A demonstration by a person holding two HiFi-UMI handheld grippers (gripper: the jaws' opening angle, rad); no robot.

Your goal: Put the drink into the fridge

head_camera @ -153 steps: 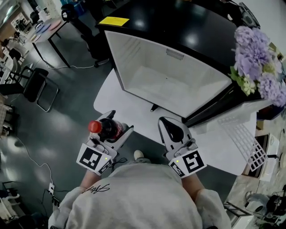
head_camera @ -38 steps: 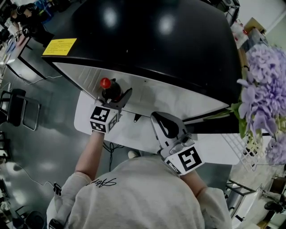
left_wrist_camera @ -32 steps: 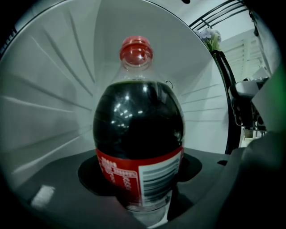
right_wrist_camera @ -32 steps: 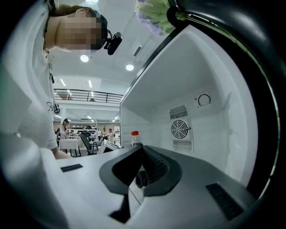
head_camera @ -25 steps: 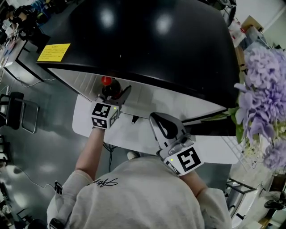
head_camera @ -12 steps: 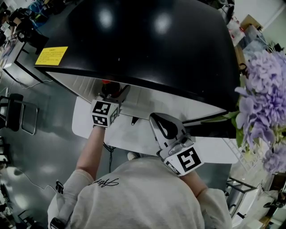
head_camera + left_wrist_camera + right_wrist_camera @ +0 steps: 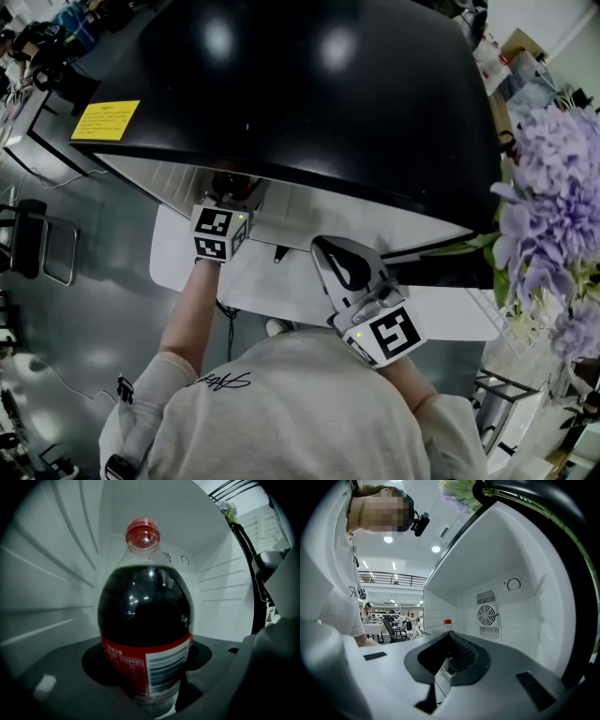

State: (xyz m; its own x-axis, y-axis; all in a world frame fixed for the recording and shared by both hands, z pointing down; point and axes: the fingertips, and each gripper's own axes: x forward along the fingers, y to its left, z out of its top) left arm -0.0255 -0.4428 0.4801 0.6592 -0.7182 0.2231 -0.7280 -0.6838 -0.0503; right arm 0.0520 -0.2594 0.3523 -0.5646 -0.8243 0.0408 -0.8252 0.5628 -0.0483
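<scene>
Black fridge [image 7: 309, 103] over left gripper [image 7: 234, 194] pinching drink [image 7: 145, 620], right gripper [image 7: 325, 250] pressed together, purple flowers [image 7: 548, 216] nearby

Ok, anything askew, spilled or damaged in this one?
Nothing stands out. The cola bottle is upright, red cap on, gripped by the left tool inside the fridge; no spill or damage shows. The right tool is shut and empty.

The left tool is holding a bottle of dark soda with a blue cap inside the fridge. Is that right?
Not quite. The cap is red, not blue, as the left gripper view shows. The rest is right: the left tool is holding a bottle of dark soda inside the fridge.
</scene>
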